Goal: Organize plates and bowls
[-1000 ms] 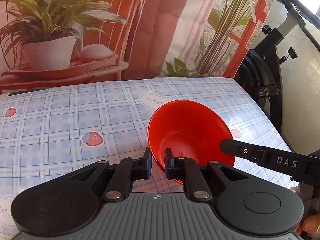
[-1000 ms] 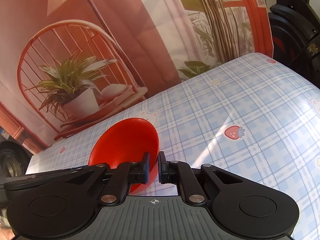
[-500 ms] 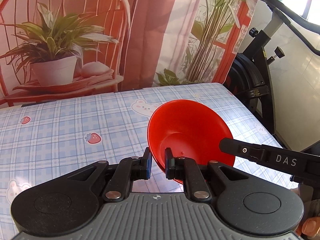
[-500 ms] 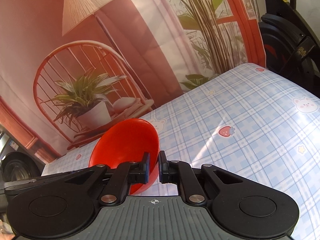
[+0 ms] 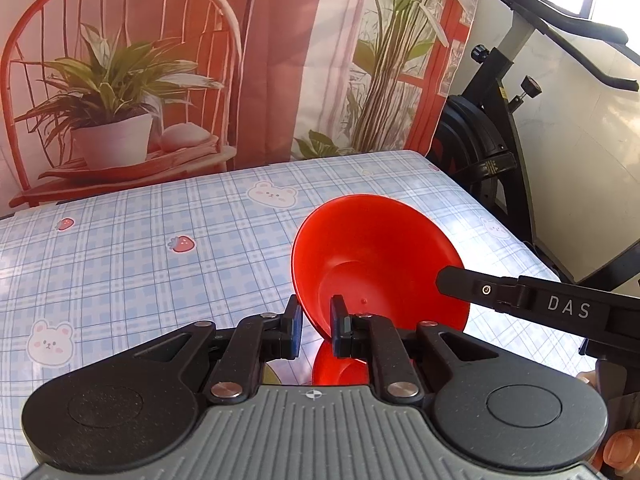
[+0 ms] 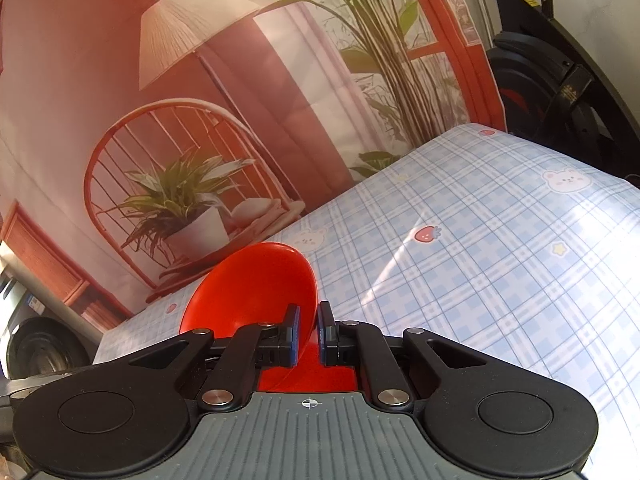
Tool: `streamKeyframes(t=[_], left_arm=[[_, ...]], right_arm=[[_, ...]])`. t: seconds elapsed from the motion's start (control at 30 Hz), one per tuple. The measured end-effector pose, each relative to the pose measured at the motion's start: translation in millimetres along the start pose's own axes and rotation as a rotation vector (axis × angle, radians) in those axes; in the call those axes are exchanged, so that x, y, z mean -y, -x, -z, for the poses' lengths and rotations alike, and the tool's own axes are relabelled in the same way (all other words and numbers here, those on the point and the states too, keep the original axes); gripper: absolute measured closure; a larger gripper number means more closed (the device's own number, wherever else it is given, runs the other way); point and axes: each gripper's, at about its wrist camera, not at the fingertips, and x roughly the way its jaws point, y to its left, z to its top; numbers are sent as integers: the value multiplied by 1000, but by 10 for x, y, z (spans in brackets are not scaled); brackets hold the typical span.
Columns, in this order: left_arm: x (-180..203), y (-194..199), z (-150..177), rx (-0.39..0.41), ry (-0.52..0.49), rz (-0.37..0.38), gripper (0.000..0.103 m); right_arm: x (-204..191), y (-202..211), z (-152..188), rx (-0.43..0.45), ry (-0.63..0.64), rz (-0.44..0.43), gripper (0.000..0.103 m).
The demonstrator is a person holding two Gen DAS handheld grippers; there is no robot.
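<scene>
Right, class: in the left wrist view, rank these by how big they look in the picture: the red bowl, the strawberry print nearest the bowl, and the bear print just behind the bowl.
1. red bowl, though it is nearest the camera
2. bear print
3. strawberry print

Your bowl [image 5: 380,256] is plain bright red — no markings. The tablecloth [image 5: 120,264] under it is pale blue and white plaid, dotted with red strawberries and white bear faces. Your grippers are black with grey ribbed bodies — blue pads [image 5: 296,326].
</scene>
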Motion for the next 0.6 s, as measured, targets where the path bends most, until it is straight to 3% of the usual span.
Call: streamKeyframes(t=[0.6], left_arm=[[121, 208, 219, -31, -1, 25, 87]], right_arm=[[148, 345, 258, 5, -35, -11, 93]])
